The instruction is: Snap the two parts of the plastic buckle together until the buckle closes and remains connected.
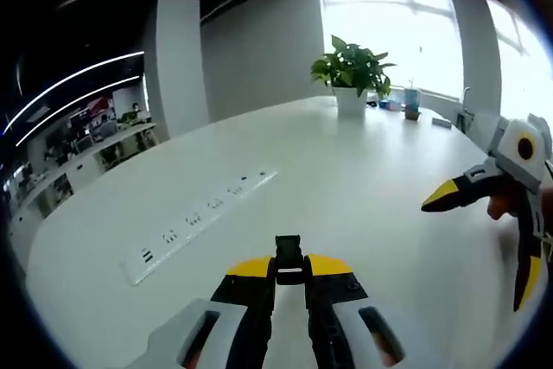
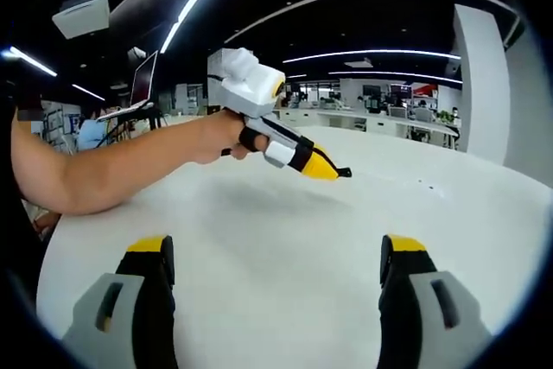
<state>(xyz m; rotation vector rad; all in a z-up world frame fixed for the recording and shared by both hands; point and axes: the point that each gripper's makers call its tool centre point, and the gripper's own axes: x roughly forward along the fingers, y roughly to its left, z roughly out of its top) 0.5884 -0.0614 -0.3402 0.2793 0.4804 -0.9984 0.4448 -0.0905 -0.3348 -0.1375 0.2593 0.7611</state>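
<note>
The wide white oval table point(image 1: 363, 179) carries a long white power strip point(image 1: 197, 224) at nine o'clock and a green potted plant in a white pot point(image 1: 352, 75) at twelve. The left gripper point(image 1: 289, 266) is clenched on a small black plastic buckle piece point(image 1: 289, 257), held above the table at six o'clock. The right gripper point(image 2: 276, 258) hangs released, its yellow-tipped jaws wide apart over bare tabletop.
</note>
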